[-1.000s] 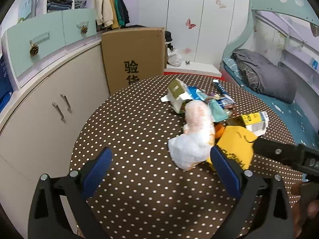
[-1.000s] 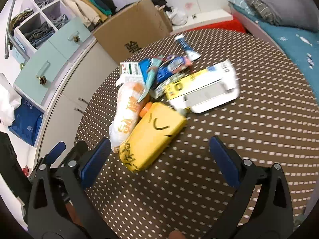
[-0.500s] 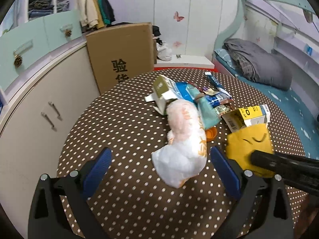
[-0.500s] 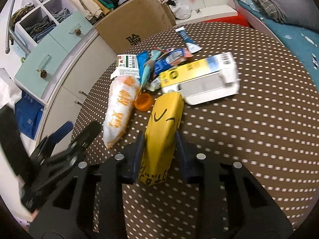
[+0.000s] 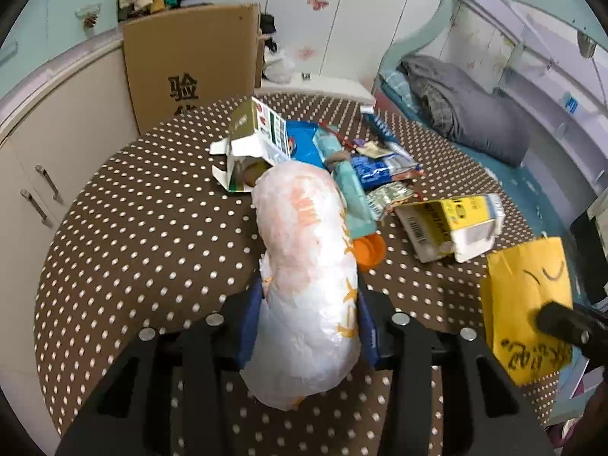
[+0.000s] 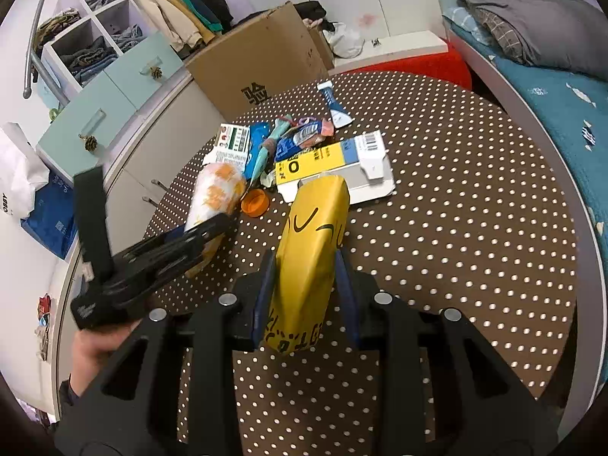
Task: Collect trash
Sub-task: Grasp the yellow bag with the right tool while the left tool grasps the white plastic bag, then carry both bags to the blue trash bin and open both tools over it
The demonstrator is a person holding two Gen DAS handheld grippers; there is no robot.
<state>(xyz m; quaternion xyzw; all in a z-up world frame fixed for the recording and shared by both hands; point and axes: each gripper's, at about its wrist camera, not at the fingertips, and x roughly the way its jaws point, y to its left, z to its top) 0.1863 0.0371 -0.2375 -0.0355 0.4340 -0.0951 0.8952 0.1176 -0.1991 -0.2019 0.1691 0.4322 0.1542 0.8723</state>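
- Plainly both pairs of tongs have trash between them: the left tongs [image 5: 309,326] are closing on the white bag [image 5: 307,277], their blue pads pressed against its sides, and the right tongs [image 6: 306,292] hold the yellow pouch [image 6: 313,250] pinched narrow near its lower end.
- Both pieces sit toward the near edge of the dotted table [image 5: 144,228]; the rest of the trash lies in a heap around the middle and toward the far edge.
- White bag: thin crinkled plastic, bulging, probably light and soft. It will likely squash and may slide out of the pads, so a hold around the waist, where it now sits, seems safer than one at the loose tail.
- Yellow pouch: a limp packet that creases where pinched. Probably light; its free end will droop once lifted, so it wants a firm pinch, not a tip grip.
- Yellow carton [image 6: 334,169]: flattened card, stiff, lying flat on the table. I would take it by an edge or an open flap.
- Orange cap [image 6: 255,202]: small, hard, round, likely to roll or skid; grip it across the rim.
- Green-and-white box [image 5: 252,148]: torn open, stiff flaps, easy to catch by a flap.
- Wrappers [image 5: 380,169]: slick foil, overlapping, and best taken one at a time.
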